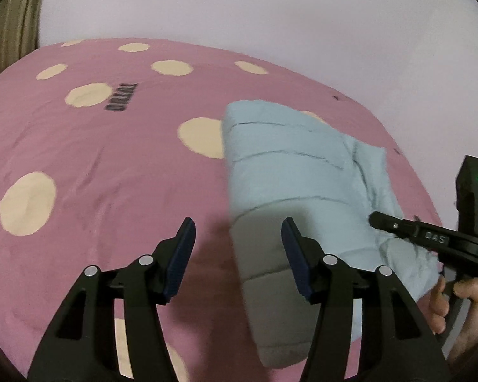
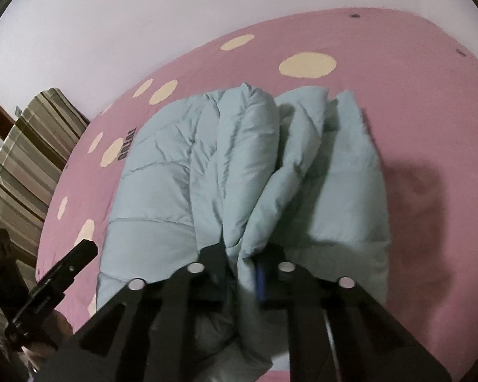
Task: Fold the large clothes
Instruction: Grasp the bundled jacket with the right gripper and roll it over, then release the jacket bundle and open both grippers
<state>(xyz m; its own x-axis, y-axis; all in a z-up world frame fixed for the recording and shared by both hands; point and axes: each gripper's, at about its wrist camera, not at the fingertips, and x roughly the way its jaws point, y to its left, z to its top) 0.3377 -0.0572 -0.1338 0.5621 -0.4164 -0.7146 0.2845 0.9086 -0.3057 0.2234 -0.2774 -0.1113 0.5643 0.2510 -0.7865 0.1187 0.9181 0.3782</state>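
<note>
Left tool held low, fingers spread wide, gripping nothing; right tool fingers pinched together, person's hand on its handle

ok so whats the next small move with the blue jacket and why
Probably bring the open left gripper onto the near left edge of the puffer jacket: the right gripper already pinches a bunched fold, while the left holds nothing above the pink bedspread.

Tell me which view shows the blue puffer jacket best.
The right wrist view: the jacket fills the middle, bunched folds running into the right gripper. The left wrist view shows only its side, partly behind the open left gripper.
</note>
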